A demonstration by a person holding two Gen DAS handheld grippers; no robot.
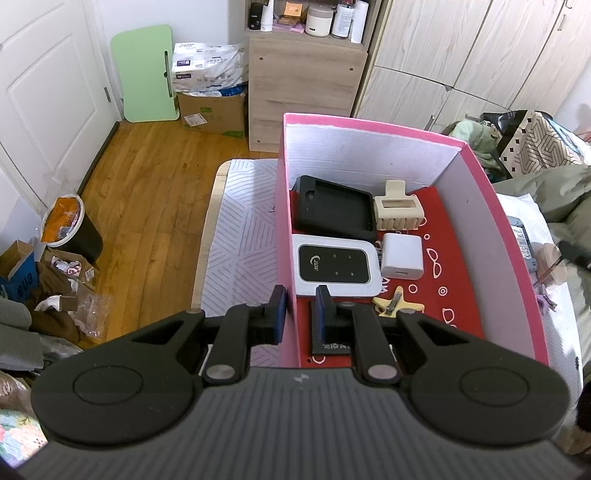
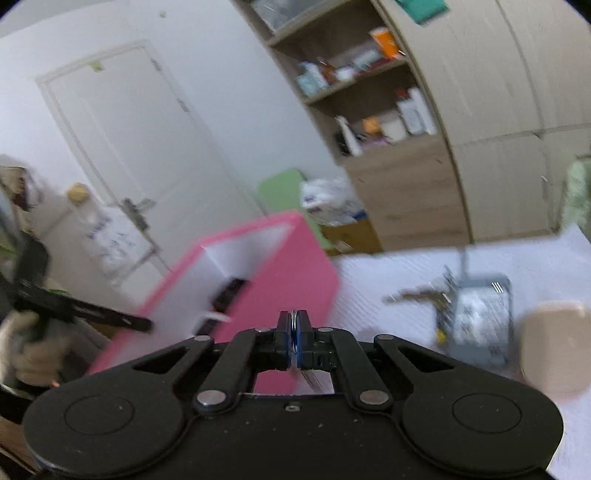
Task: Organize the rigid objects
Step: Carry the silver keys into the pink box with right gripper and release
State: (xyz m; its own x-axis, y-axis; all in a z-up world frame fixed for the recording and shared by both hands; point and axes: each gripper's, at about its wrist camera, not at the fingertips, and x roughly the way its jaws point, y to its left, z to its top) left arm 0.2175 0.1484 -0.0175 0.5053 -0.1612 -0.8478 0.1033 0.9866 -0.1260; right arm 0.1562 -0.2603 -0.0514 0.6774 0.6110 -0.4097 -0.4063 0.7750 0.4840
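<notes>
I see a wooden cabinet against the far wall. On its top shelf stand jars and bottles. Left of it sits a cardboard box with a white package on top, then a green board leaning beside a white door. A bin stands on the wood floor.

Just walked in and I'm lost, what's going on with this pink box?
A person is sorting small items into a pink box. The left hand-held gripper straddles its left wall, steadying it. Inside lie a black case, a white pocket router, a charger and a beige hair claw. The right hand-held gripper pinches something thin; the blur hides what.
</notes>
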